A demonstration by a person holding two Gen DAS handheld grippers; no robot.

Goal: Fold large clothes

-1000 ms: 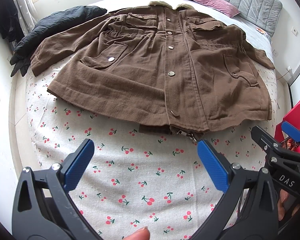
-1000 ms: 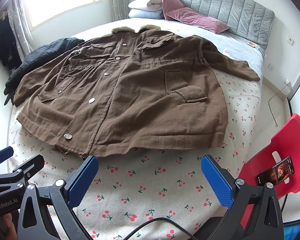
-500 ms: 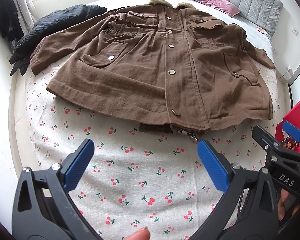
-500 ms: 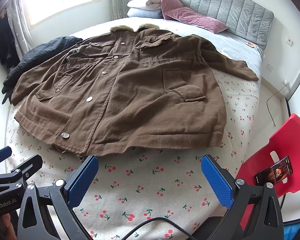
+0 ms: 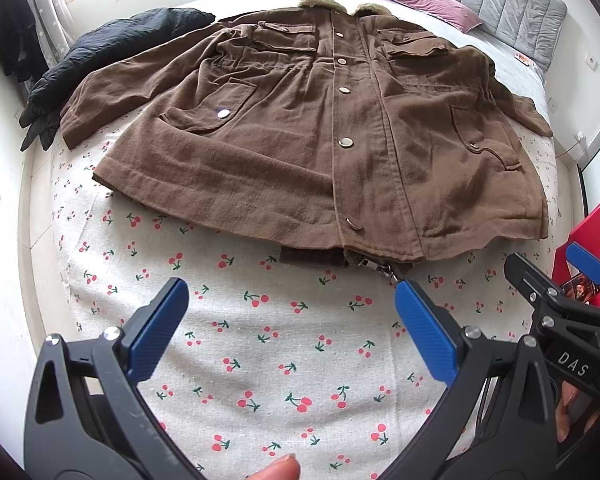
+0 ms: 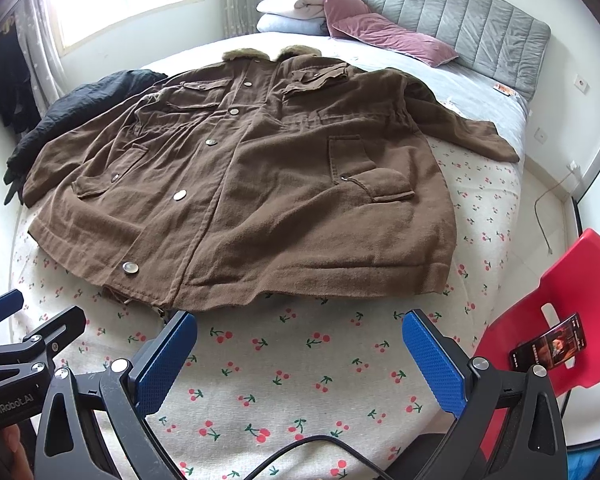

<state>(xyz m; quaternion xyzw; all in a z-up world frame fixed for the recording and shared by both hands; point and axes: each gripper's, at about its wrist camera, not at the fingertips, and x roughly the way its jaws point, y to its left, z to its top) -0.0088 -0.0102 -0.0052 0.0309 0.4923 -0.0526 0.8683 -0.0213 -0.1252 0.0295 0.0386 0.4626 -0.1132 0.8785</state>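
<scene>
On the bed (image 5: 260,360), over a cherry-print sheet: brown coat (image 5: 320,140), spread flat, front up, snapped shut down the middle, fur collar toward the headboard (image 6: 460,12). Sleeves out to both sides, hem nearest the cameras, a bit of lining and zipper (image 5: 380,266) poking out below it. No fold visible anywhere, so, judging by that, task barely begun: laying out done, all folding left.

Left gripper (image 5: 288,320) above bare sheet just short of the hem, jaws wide apart, nothing between them. Right gripper (image 6: 300,352) likewise near the hem's right half, jaws wide apart, empty. Neither touching the coat.

Probably next: sleeves in across the chest, then sides or hem up toward the collar. Thick, heavy-looking cloth, likely to need a deep bite and to sag when lifted.

Beside the coat's left sleeve, touching or nearly so: black jacket (image 5: 112,48), a second garment not yet handled. Pillows (image 6: 340,12) stacked at the headboard. Off the bed's right edge, red chair (image 6: 560,300) with a phone (image 6: 548,346) lying on its seat.
</scene>
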